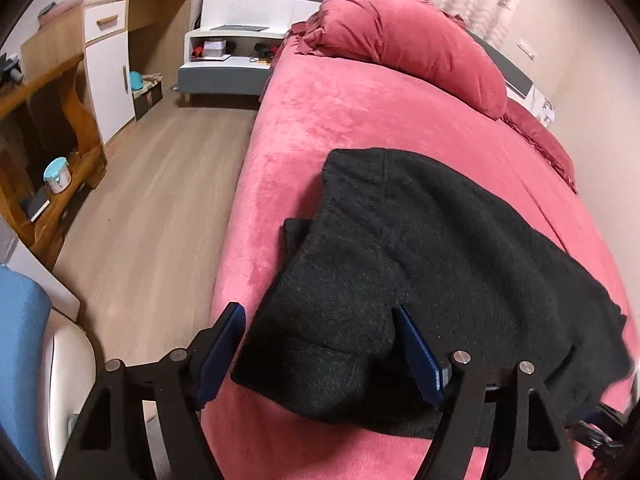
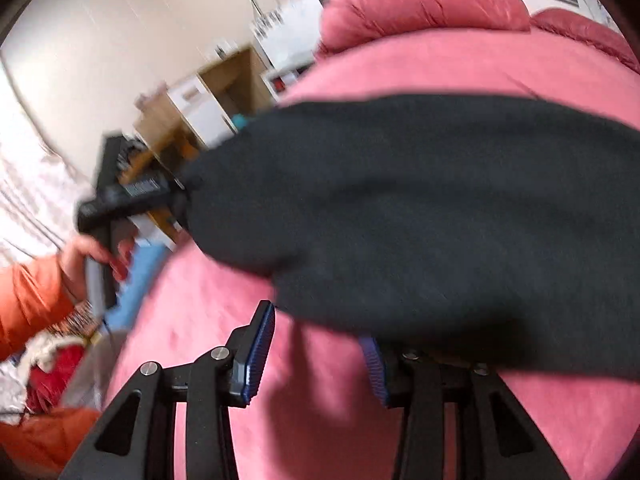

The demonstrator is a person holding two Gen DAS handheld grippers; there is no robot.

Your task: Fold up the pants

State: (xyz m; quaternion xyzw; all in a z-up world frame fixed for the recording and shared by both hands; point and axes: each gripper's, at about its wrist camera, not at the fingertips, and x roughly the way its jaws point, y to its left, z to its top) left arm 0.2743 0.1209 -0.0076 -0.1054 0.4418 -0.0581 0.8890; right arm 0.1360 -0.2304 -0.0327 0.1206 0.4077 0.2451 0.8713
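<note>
The dark grey pants (image 1: 432, 248) lie on the pink bed (image 1: 320, 120), partly folded over themselves. My left gripper (image 1: 320, 320) is open just above the near left fold of the pants, one blue pad at each side of the cloth. In the right wrist view the pants (image 2: 440, 208) look blurred and lifted at their left end. My right gripper (image 2: 320, 340) is open at the near edge of the pants, its right pad partly hidden under the cloth. The left gripper's body (image 2: 128, 196) shows at the pants' left end, held by a hand.
A pink pillow (image 1: 408, 36) lies at the head of the bed. Left of the bed is wood floor (image 1: 160, 200), a wooden desk (image 1: 48, 120), a white cabinet (image 1: 108, 64) and a white nightstand (image 1: 228, 52). A blue chair (image 1: 20, 340) stands near left.
</note>
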